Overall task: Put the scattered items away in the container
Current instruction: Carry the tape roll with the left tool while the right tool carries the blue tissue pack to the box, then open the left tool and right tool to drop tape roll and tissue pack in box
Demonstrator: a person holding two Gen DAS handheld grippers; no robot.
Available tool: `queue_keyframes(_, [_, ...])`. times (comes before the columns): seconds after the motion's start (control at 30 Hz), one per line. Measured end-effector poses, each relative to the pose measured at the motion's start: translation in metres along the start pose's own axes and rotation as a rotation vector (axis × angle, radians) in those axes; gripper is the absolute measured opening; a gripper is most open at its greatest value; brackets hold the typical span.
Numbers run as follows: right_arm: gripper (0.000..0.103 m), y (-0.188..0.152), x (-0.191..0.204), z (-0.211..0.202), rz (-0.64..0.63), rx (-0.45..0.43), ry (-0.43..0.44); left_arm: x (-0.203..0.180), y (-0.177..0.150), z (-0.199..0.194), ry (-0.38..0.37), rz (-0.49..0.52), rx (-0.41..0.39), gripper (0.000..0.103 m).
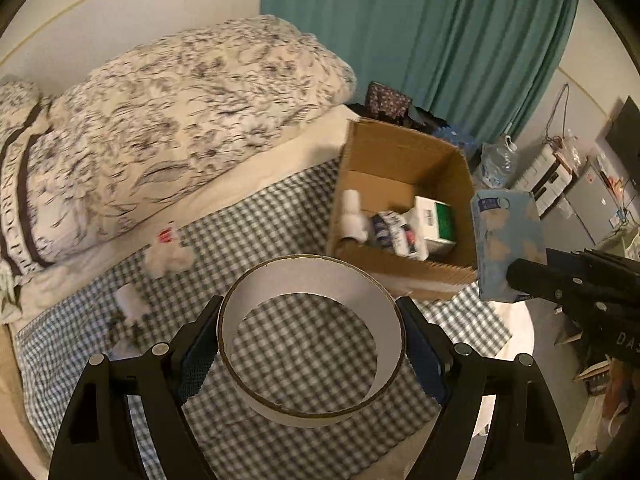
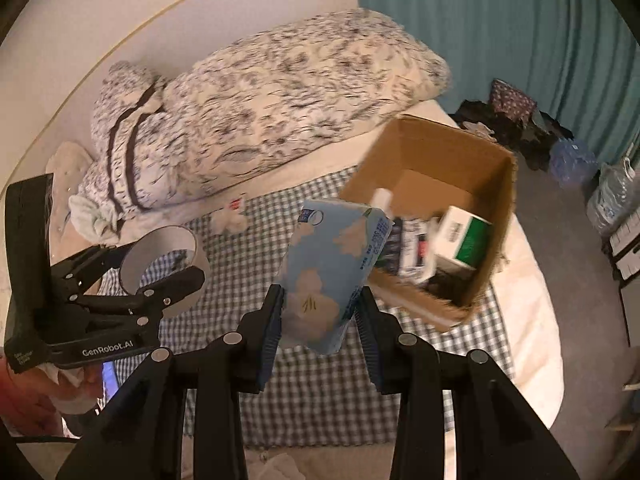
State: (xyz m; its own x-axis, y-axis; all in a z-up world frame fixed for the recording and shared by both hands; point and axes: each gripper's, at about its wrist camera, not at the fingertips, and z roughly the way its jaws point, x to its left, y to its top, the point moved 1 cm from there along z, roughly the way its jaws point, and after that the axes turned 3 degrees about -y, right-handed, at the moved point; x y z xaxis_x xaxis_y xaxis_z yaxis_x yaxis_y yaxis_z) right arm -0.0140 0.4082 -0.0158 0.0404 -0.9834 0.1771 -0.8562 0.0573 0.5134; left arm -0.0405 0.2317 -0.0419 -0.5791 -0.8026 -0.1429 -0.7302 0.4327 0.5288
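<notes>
Landmark: cardboard box (image 1: pixel 404 200), open, on the checked cloth (image 1: pixel 280 208) of the bed. Far left of the box, still loose on the cloth: a small white roll (image 1: pixel 130 300) and a crumpled white packet with red print (image 1: pixel 168 256), nearer the quilt (image 1: pixel 180 120). Left gripper (image 1: pixel 312 344), left of the box and above the cloth, jaws wide and clamped on a broad white tape ring (image 1: pixel 312 320). Inside the box: a white tube (image 1: pixel 354 216), a dark-printed pack (image 1: pixel 394 232), a green-and-white carton (image 1: pixel 436 224). Right gripper (image 2: pixel 320 312), jaws narrow, holds a blue tissue pack (image 2: pixel 332 272) at the box's near rim. Judgement: roughly half done; two items in transit, at least two left.
</notes>
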Motion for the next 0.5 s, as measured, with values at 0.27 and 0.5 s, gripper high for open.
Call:
queue_keyframes(0.27, [0.036,0.017,-0.078,0.028,0.09,0.04,-0.026,-0.049,0.048,0.062,-0.027,0.06,0.036,0.085])
queue_keyframes(0.5, [0.038,0.036,-0.117,0.061,0.131,0.085,-0.033,-0.075,0.08,0.122,-0.025,0.126,0.083,0.085])
